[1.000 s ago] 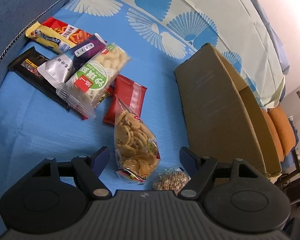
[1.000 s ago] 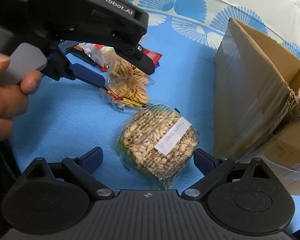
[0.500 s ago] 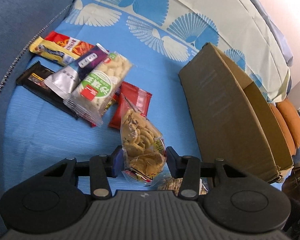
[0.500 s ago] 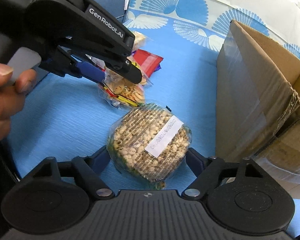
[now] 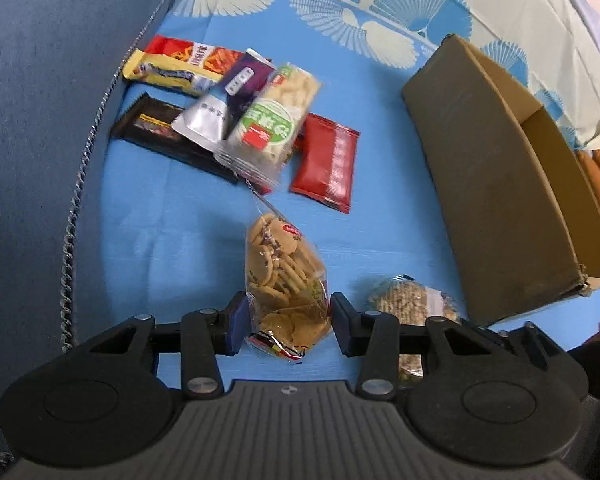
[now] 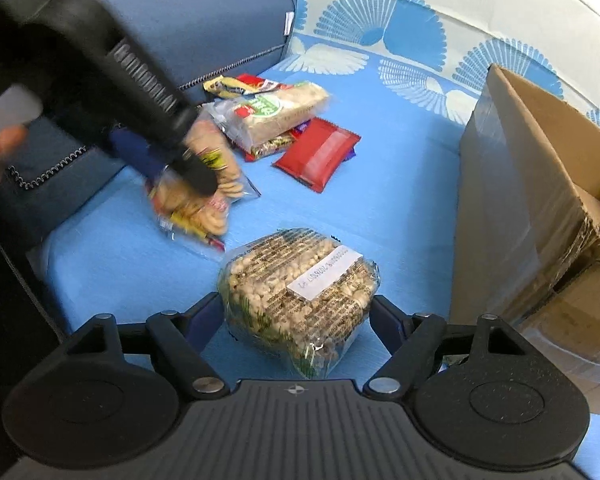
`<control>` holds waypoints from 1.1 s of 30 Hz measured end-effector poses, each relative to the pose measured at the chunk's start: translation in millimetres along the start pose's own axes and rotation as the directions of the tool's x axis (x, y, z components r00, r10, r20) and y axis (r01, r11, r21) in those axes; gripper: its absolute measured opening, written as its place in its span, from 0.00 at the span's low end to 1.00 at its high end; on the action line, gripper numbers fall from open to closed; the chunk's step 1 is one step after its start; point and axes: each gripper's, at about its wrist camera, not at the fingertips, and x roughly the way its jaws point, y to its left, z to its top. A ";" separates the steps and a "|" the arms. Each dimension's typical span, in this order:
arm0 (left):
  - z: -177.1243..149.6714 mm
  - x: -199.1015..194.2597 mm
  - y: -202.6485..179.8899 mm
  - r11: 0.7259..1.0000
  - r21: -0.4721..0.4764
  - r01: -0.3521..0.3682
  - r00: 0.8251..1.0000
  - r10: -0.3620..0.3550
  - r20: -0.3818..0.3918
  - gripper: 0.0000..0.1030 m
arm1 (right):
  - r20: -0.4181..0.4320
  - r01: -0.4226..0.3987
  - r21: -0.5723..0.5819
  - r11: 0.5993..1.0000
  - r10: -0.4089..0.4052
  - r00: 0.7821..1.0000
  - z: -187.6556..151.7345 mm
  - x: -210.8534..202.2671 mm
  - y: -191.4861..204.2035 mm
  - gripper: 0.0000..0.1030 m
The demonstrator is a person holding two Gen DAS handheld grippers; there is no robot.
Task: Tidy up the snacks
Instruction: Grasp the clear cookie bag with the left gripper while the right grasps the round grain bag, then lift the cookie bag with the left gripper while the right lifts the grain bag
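Cookie bag [image 5: 285,280], low in the frame, sat pinched in the left gripper [image 5: 285,326], the right gripper [image 6: 297,320] clamped the peanut pack [image 6: 300,284]; slippery film could slide free.

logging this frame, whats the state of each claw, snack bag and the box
left claw: shut on cookie bag
cookie bag: gripped at its lower end
right claw: shut on peanut bag
peanut bag: gripped on both sides
cardboard box: open
red packet: lying flat, untouched
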 end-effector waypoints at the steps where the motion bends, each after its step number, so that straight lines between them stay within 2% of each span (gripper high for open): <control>1: -1.1 0.7 -1.5 1.000 0.010 -0.003 1.000 0.003 0.002 0.48 | -0.005 -0.004 0.006 1.000 0.004 1.000 -0.4 1.0 -1.1 0.79; 8: 0.9 15.8 -14.1 0.999 0.040 -0.003 0.999 0.004 -0.037 0.57 | -0.034 -0.020 0.036 0.999 0.022 0.999 -0.3 7.9 -9.2 0.80; 20: 1.5 25.4 -16.9 0.999 0.054 -0.003 0.997 0.007 -0.074 0.57 | -0.056 -0.037 0.055 0.998 0.040 0.998 -2.6 12.6 -15.1 0.82; 25: 1.5 25.1 -18.6 0.998 0.064 -0.005 0.998 0.009 -0.067 0.55 | -0.059 -0.032 0.042 0.999 0.035 0.998 -4.6 14.3 -15.4 0.77; 29: 0.6 20.9 -17.5 0.998 0.059 0.004 0.999 -0.001 -0.044 0.47 | -0.040 -0.024 0.025 0.999 0.025 0.999 -4.9 10.2 -14.7 0.74; 33: 0.0 14.6 -15.5 0.999 0.041 0.013 1.000 -0.012 -0.018 0.46 | -0.014 -0.016 0.017 1.000 0.017 1.000 -2.5 4.5 -14.6 0.74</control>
